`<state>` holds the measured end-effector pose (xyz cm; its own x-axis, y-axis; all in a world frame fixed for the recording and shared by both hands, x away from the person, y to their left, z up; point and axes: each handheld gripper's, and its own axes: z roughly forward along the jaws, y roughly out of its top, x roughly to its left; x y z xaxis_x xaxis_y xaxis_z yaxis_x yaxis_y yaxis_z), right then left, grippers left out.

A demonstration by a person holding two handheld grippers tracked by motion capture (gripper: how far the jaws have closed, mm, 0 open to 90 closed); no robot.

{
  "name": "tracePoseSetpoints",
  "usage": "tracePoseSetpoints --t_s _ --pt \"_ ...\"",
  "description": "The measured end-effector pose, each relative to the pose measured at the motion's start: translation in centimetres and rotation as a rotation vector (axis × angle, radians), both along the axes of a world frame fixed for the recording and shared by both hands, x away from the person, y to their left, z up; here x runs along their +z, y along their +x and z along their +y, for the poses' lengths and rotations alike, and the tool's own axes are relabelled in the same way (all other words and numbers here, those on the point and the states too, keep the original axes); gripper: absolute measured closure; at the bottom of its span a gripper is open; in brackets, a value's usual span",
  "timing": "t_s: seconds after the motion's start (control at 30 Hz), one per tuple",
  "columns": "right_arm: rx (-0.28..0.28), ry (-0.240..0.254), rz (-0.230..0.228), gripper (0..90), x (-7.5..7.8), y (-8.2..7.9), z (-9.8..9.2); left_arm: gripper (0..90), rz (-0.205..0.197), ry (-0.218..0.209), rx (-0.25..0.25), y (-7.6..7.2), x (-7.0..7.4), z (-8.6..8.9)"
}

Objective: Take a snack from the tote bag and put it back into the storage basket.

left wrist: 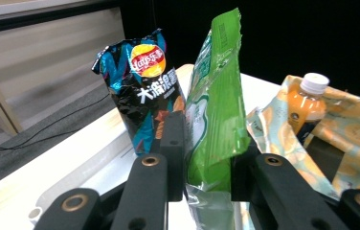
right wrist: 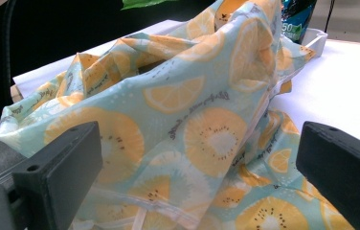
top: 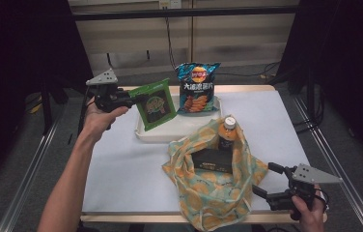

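Green snack packet point(top: 156, 104) is pinched upright in the left tool point(top: 133, 100), up in the air over the white tray point(top: 170, 134), right beside the blue chip bag point(top: 197, 88). Right tool point(top: 265, 180) sits with its jaws spread wide at the fruit-print bag's point(top: 213, 188) edge, gripping nothing; a bottle point(top: 227, 133) and a black box point(top: 212, 161) sit inside that bag on the surface point(top: 121, 169).

Two snack bags point(top: 156, 104) point(top: 198, 88), one bottle point(top: 228, 133), one black box point(top: 212, 160), one fruit-print cloth bag point(top: 213, 193), one white tray point(top: 143, 134).
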<state>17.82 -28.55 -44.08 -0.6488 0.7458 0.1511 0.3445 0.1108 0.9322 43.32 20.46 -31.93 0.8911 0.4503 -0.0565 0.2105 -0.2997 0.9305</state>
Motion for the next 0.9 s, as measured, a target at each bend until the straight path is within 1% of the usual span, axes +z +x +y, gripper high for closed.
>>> tracePoseSetpoints --t_s 0.03,0.07,0.1,0.13,0.2,0.23,0.33,0.37,0.4,0.43,0.5,0.53,0.6,0.63,0.67,0.7,0.77,0.8,0.87,0.9 --pt "0.001 0.002 0.000 1.3 0.0 0.0 0.0 74.5 0.000 0.007 0.005 0.5 0.0 -0.1" --pt "0.002 0.003 0.001 1.3 0.0 0.0 0.0 74.5 0.002 0.019 0.004 0.8 -0.1 -0.3" --pt "0.003 0.005 0.003 1.3 0.0 0.0 0.0 74.5 0.001 0.039 0.008 1.0 -0.2 -0.4" --pt "-0.002 0.001 0.010 1.3 0.0 0.0 0.0 74.5 0.002 0.041 0.019 1.3 -0.4 -0.5" --pt "0.001 0.002 0.011 1.3 -0.1 0.0 0.0 74.5 0.011 0.033 0.019 1.7 -0.6 -0.5" --pt "0.000 0.002 0.010 1.3 0.0 0.0 0.0 74.5 0.015 0.035 0.027 1.9 -0.8 -0.5" --pt "0.001 0.005 0.011 1.3 -0.1 0.1 0.0 74.6 0.028 0.044 0.028 2.9 -1.0 -0.7" --pt "0.003 0.008 0.010 1.3 -0.1 0.1 0.0 74.6 0.027 0.053 0.026 3.1 -1.1 -0.8" --pt "0.000 0.007 0.012 1.3 0.0 0.1 0.0 74.6 0.027 0.053 0.026 3.1 -1.1 -0.8" --pt "0.000 0.007 0.011 1.3 -0.1 0.1 -0.1 74.6 0.031 0.064 0.025 3.6 -1.1 -1.0" --pt "0.000 0.012 0.012 1.3 -0.1 0.1 -0.1 74.6 0.032 0.062 0.020 4.1 -1.1 -1.1" --pt "0.000 0.012 0.012 1.3 -0.1 0.1 -0.1 74.6 0.032 0.062 0.020 4.1 -1.1 -1.1" --pt "-0.004 0.015 0.015 1.3 -0.1 0.1 -0.2 74.5 0.029 0.070 0.026 4.5 -1.2 -1.3" --pt "-0.003 0.015 0.015 1.3 -0.1 0.1 -0.2 74.5 0.037 0.059 0.036 4.8 -1.3 -1.3" --pt "-0.003 0.016 0.016 1.3 -0.1 0.2 -0.2 74.5 0.037 0.059 0.036 4.8 -1.3 -1.3" --pt "0.000 0.015 0.015 1.3 -0.1 0.2 -0.2 74.5 0.043 0.054 0.046 5.2 -1.9 -1.3" --pt "0.000 0.016 0.017 1.3 -0.1 0.2 -0.2 74.5 0.056 0.069 0.050 5.4 -2.6 -1.6" --pt "0.000 0.015 0.016 1.3 -0.1 0.1 -0.2 74.5 0.058 0.086 0.053 5.4 -2.8 -1.7" --pt "0.000 0.016 0.016 1.3 -0.1 0.1 -0.2 74.5 0.068 0.084 0.044 5.6 -3.1 -1.9" --pt "0.001 0.016 0.016 1.3 -0.1 0.1 -0.2 74.5 0.064 0.085 0.043 5.6 -3.2 -2.0"
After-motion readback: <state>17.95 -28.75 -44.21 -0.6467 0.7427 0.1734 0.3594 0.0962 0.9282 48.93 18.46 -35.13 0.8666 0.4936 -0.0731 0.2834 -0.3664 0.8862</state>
